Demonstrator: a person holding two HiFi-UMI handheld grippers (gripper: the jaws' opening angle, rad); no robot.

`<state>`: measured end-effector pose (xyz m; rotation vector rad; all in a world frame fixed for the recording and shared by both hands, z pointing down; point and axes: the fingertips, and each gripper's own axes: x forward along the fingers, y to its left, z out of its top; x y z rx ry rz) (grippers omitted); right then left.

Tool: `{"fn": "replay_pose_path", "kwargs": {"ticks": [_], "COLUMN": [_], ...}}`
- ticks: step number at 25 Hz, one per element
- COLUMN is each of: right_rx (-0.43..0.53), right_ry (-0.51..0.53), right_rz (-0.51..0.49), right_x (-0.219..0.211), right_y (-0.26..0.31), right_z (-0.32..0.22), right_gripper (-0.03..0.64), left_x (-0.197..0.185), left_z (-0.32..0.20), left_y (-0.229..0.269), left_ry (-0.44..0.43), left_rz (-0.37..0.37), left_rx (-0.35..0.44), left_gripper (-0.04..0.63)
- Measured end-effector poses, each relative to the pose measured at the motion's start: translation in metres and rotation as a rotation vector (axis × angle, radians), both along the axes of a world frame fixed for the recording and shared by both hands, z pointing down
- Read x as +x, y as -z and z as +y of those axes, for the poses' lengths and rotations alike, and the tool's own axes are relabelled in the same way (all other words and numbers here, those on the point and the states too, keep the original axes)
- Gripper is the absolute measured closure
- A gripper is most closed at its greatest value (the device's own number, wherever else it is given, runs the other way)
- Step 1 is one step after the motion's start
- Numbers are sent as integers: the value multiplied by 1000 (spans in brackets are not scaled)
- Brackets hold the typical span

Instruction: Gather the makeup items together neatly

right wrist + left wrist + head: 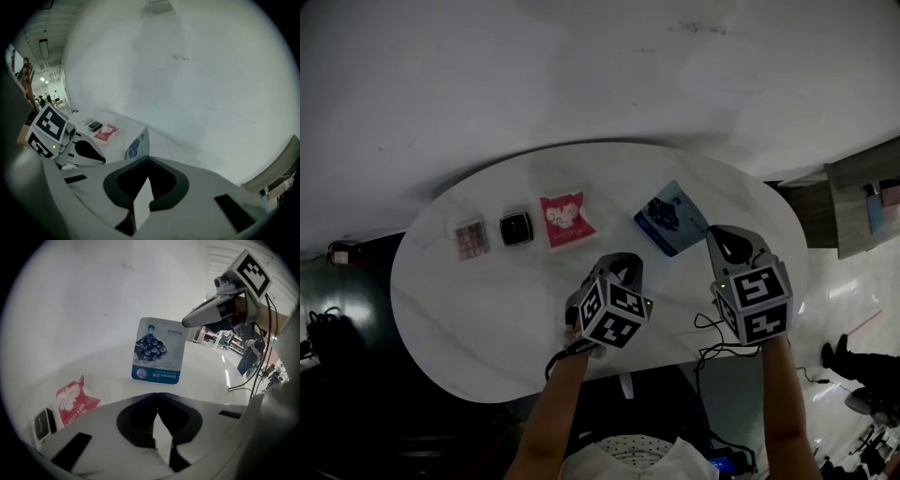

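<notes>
A blue blueberry sheet-mask packet (671, 218) (157, 350) hangs tilted above the white oval table (487, 319). My right gripper (712, 232) (185, 324) (149, 159) is shut on its far right corner, and in the right gripper view the packet (137, 145) shows almost edge-on. My left gripper (623, 261) (157, 394) (101, 159) is shut with nothing in it, over the table's front middle. In a row at the back left lie a red sachet (566, 220) (72, 401), a black compact (516, 228) (43, 423) and an eyeshadow palette (472, 239).
Cables (717, 342) trail from the grippers over the table's near edge. A grey shelf (862, 202) with small items stands off to the right. Someone's shoes (853, 361) show on the floor at lower right. A pale wall (581, 66) lies behind the table.
</notes>
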<state>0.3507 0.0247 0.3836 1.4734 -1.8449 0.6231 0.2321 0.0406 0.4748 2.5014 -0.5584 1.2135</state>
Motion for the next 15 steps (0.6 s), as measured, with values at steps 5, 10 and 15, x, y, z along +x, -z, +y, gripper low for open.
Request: {"fn": "replay_pose_path", "kwargs": {"ticks": [5,10,15], "right_rx": [-12,2,18], "right_ry": [120,228,348], "right_rz": [54,66,124], "right_x": [-14,-34,-49], "right_y": [6,30,52], "right_z": [-8,0,11], "right_gripper": [604,604,604], "left_x": [-16,-31,-39], "left_z": [-2,-4,-9], "left_y": [5,10,16], "left_ry": [33,61,73], "left_rz": [7,15,27], "left_rx": [10,16,31], "left_gripper": [577,577,577]}}
